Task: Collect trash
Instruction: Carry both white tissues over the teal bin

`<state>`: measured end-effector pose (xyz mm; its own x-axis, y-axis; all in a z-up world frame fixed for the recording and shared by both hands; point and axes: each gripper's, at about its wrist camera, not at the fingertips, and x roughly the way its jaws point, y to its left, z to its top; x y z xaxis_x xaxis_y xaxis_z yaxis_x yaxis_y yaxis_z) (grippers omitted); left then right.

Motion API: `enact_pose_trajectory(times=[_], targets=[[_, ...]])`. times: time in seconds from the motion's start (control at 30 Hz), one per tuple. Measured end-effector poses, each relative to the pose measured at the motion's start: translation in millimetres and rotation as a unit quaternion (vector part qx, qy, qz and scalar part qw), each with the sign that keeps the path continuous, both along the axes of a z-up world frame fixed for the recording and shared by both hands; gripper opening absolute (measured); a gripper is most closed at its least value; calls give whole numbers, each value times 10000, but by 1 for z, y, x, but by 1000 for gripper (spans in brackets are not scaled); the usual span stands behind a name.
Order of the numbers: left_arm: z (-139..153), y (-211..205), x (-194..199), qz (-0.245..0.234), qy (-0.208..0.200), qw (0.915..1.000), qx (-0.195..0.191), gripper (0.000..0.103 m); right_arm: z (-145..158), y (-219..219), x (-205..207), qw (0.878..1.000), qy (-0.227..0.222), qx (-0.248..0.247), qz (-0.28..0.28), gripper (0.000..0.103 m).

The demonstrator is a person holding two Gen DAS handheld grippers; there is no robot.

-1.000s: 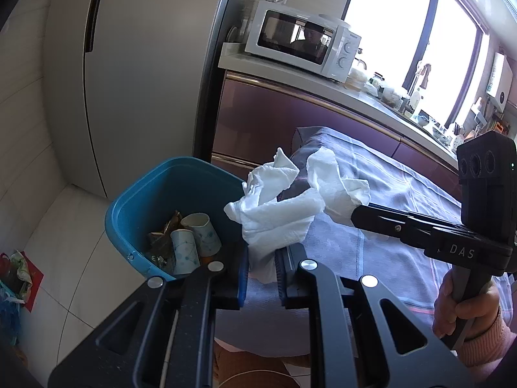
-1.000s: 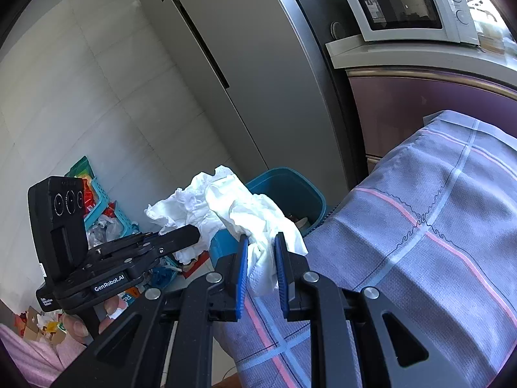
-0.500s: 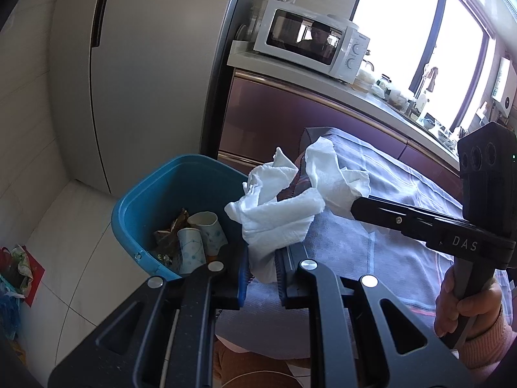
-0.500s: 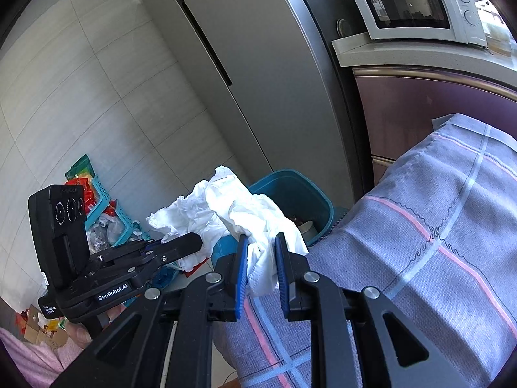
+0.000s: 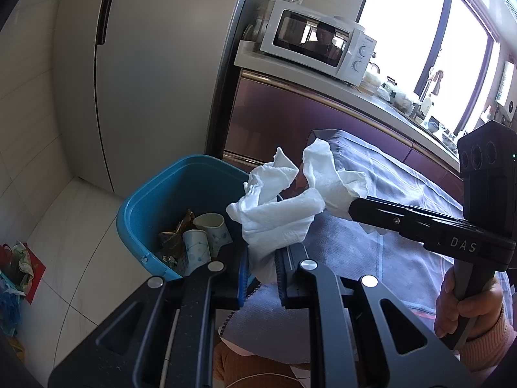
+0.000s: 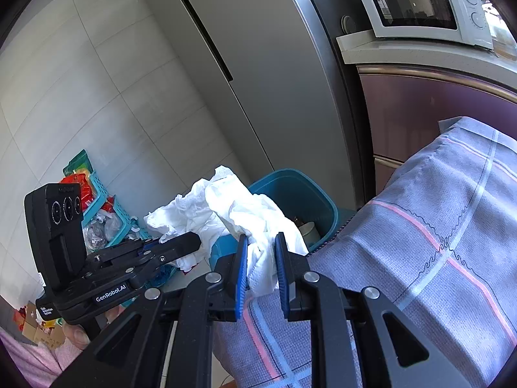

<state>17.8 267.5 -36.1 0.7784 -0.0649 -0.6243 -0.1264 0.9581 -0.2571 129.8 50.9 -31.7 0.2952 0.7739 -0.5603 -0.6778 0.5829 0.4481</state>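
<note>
My left gripper [image 5: 262,270] is shut on a crumpled white tissue [image 5: 274,216], held beside the rim of a blue trash bin [image 5: 142,207]. My right gripper [image 6: 261,258] is shut on a second white tissue [image 6: 255,216]; it also shows in the left wrist view [image 5: 329,174], gripped by the right gripper [image 5: 353,207]. The left gripper [image 6: 194,242] with its tissue [image 6: 184,213] shows left in the right wrist view. The bin [image 6: 300,194] holds paper cups [image 5: 206,236] and wrappers. Both tissues hang close together over the table edge near the bin.
A table with a grey-blue plaid cloth [image 6: 436,242] lies to the right. A tall fridge [image 5: 155,74] stands behind the bin. A white microwave [image 5: 316,48] sits on the counter. A teal basket of clutter [image 6: 97,207] stands on the tiled floor.
Both grippers have shifted slightly left and closer to the bin, each keeping its tissue. More of the bin's inside shows in the left wrist view.
</note>
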Motion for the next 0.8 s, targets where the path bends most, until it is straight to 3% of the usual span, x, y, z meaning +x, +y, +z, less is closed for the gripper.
enact_pose_trajectory(times=[0.8], targets=[[-7,7,4,162,65,9998,-5,14,-6,16,8,9999,51,-109,29,15]])
